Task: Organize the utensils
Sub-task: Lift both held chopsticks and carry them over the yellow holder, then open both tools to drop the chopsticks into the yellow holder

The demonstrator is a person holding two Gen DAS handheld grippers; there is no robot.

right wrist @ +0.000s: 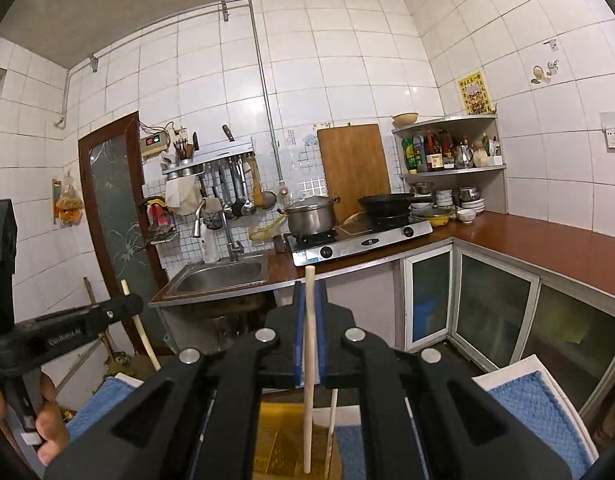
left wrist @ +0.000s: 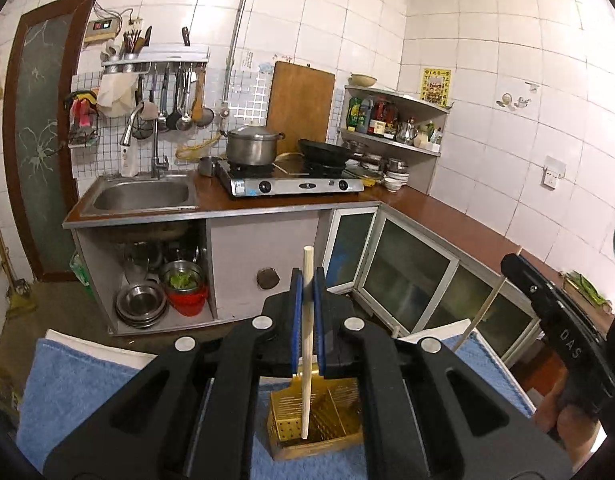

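Note:
My left gripper [left wrist: 307, 276] is shut on a pale wooden chopstick [left wrist: 307, 344] held upright, its lower end inside a yellow perforated utensil holder [left wrist: 317, 420] on a blue towel [left wrist: 87, 392]. My right gripper [right wrist: 310, 290] is shut on a second wooden chopstick [right wrist: 309, 380], also upright above the yellow holder [right wrist: 279, 440]. Another chopstick [right wrist: 331, 428] stands in the holder beside it. The right gripper shows at the right of the left wrist view [left wrist: 555, 320], the left gripper at the left of the right wrist view [right wrist: 67, 324].
A kitchen counter [left wrist: 447, 216] with a steel sink [left wrist: 141, 196], a gas stove [left wrist: 295, 182] carrying a pot [left wrist: 251, 146] and a wok [left wrist: 327, 152] lies ahead. Glass cabinet doors [left wrist: 407, 280] stand below; bowls [left wrist: 141, 306] sit under the sink.

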